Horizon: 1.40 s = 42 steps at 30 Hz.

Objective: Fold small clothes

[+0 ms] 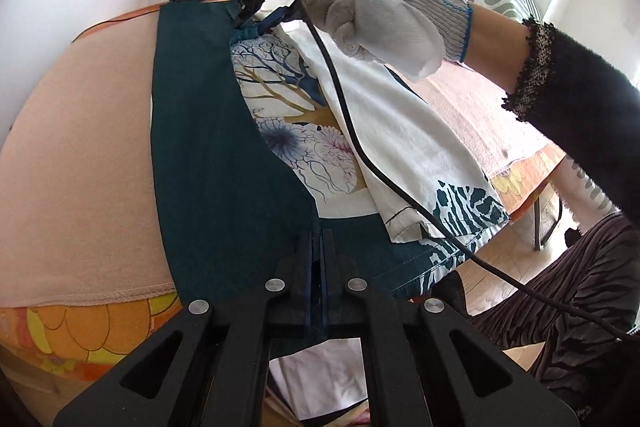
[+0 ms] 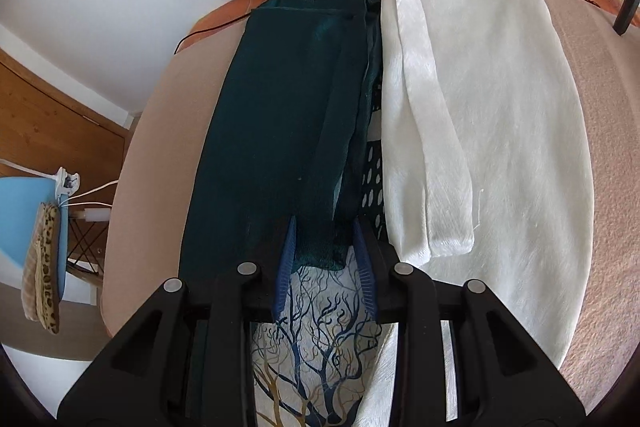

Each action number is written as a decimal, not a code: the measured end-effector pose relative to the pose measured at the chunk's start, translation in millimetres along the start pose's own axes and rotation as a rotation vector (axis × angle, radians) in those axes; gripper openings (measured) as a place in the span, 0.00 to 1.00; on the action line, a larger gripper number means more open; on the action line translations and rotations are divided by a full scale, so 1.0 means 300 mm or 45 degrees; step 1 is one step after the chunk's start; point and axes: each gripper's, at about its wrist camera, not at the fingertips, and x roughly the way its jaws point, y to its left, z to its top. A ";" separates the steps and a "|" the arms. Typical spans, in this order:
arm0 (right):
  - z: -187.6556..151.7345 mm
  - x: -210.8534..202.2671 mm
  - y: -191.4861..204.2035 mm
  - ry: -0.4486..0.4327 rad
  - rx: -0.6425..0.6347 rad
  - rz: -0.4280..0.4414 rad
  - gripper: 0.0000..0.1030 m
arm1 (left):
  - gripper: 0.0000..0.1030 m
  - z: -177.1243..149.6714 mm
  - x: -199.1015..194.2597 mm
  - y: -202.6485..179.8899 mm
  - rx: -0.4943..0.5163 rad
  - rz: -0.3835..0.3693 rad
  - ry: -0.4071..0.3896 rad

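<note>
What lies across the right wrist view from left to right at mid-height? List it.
Light blue chair → beige table cover → dark teal fabric panel → folded white strip of cloth → broad white cloth panel → pale pink textured cover.

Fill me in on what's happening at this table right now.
A person in white work gloves is folding a garment on a table under a peach-coloured cloth. It is dark teal with a white panel printed with trees. The left gripper is shut on the near teal hem. The right gripper, held in the gloved right hand, has its jaws apart around a teal fold at the far end. The garment is only partly folded.
</note>
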 end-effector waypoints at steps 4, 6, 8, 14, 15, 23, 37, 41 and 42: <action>0.003 -0.008 0.026 -0.021 -0.052 -0.065 0.06 | 0.02 -0.002 -0.023 -0.022 0.011 -0.020 -0.026; 0.004 -0.031 0.042 -0.042 -0.104 -0.102 0.05 | 0.02 0.000 -0.026 -0.029 0.005 -0.035 -0.032; 0.008 -0.047 0.043 -0.046 -0.104 -0.136 0.05 | 0.02 0.002 -0.018 -0.034 0.004 -0.047 -0.024; 0.004 -0.029 0.062 -0.028 -0.184 -0.209 0.05 | 0.01 0.005 0.027 -0.074 0.067 -0.056 0.015; 0.002 -0.025 0.060 -0.027 -0.185 -0.234 0.05 | 0.02 0.005 0.028 -0.084 0.071 -0.063 0.011; -0.053 -0.172 0.054 -0.068 -0.203 -0.146 0.27 | 0.24 0.018 0.003 -0.130 0.156 -0.067 0.035; -0.739 -0.652 -0.200 -0.111 -0.014 -0.236 0.41 | 0.26 0.099 -0.046 -0.160 0.122 -0.135 -0.051; -0.898 -0.624 -0.257 -0.021 0.032 -0.192 0.41 | 0.26 0.095 0.042 -0.148 0.089 -0.122 0.063; -0.925 -0.616 -0.260 -0.006 0.028 -0.183 0.41 | 0.26 0.087 0.056 -0.146 0.075 -0.133 0.084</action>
